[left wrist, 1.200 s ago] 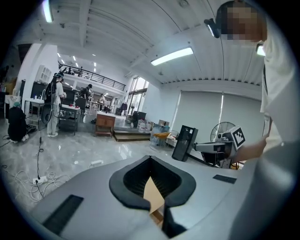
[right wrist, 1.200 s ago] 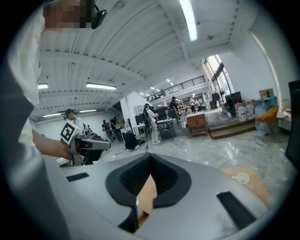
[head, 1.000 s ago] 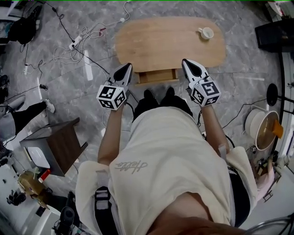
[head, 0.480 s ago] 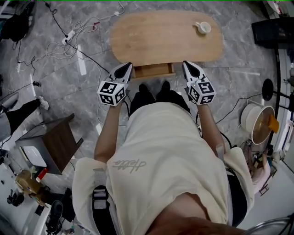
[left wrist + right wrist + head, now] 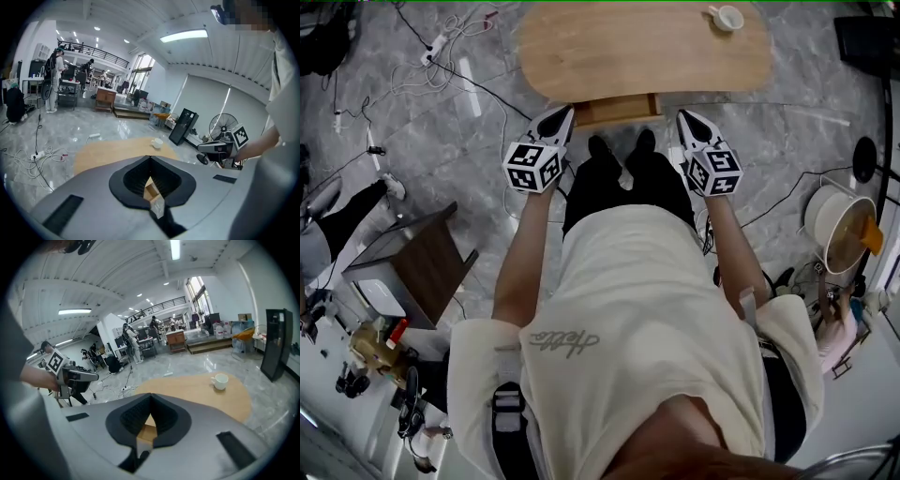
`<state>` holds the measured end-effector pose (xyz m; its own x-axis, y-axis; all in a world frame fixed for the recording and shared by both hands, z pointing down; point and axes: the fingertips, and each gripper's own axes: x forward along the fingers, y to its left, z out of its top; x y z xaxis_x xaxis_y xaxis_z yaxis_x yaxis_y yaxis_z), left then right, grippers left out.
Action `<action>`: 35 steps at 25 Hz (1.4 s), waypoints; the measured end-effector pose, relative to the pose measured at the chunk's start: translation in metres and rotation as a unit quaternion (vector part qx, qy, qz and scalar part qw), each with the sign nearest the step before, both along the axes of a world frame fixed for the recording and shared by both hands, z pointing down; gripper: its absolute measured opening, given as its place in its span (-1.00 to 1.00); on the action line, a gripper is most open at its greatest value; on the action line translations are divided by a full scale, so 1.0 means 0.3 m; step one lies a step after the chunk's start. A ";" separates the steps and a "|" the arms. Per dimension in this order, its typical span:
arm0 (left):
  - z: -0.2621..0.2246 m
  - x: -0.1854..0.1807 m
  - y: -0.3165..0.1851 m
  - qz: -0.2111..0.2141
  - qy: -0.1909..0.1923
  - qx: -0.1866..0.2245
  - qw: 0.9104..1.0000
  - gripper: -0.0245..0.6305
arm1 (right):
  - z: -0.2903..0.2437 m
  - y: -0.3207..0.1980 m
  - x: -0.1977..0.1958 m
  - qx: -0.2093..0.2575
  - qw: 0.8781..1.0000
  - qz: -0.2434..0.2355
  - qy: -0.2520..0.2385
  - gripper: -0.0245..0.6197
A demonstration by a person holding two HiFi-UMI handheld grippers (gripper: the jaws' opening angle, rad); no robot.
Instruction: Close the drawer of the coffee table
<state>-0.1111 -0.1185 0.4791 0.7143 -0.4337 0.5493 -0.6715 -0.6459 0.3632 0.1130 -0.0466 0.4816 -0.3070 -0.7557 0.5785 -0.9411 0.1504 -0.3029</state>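
Observation:
The oval wooden coffee table [image 5: 642, 52] lies at the top of the head view, with its drawer [image 5: 617, 110] pulled out from the near edge. My left gripper [image 5: 561, 120] is just left of the drawer front and my right gripper [image 5: 683, 119] is a little right of it. Both are shut and hold nothing. In the left gripper view the left gripper [image 5: 150, 158] has its jaws meeting at the tip, with the light wood of the drawer [image 5: 152, 189] showing below. The right gripper [image 5: 151, 397] looks the same, over the drawer [image 5: 146, 432] wood. A white cup [image 5: 727, 17] stands on the table's far right.
The person's black shoes [image 5: 619, 150] stand right in front of the drawer. Cables and a power strip [image 5: 441, 56] trail over the marble floor at the left. A dark side table [image 5: 417, 272] stands at the lower left, and a white bucket [image 5: 842, 234] and a fan base [image 5: 865, 159] are at the right.
The person has stepped closer, so the table sits higher in the head view. Both grippers moved forward with them and stay either side of the drawer front.

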 end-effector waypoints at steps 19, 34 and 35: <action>0.780 0.046 0.129 -0.039 -0.068 -0.114 0.990 -0.91 | 0.764 0.098 -0.018 -0.170 0.985 -0.029 -0.009 -0.94; 1.386 -0.035 0.440 0.045 -0.158 -0.239 0.957 -0.91 | 1.304 0.374 -0.020 -0.315 0.929 -0.175 0.080 -0.94; 1.409 -0.047 0.449 0.037 -0.154 -0.244 0.957 -0.91 | 1.327 0.383 -0.024 -0.321 0.929 -0.168 0.072 -0.94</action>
<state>-0.1253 0.0162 0.9019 0.5041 -0.0261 0.8632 -0.7543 -0.5002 0.4253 0.1056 0.0682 0.8798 -0.3471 -0.1163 0.9306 -0.9115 0.2754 -0.3056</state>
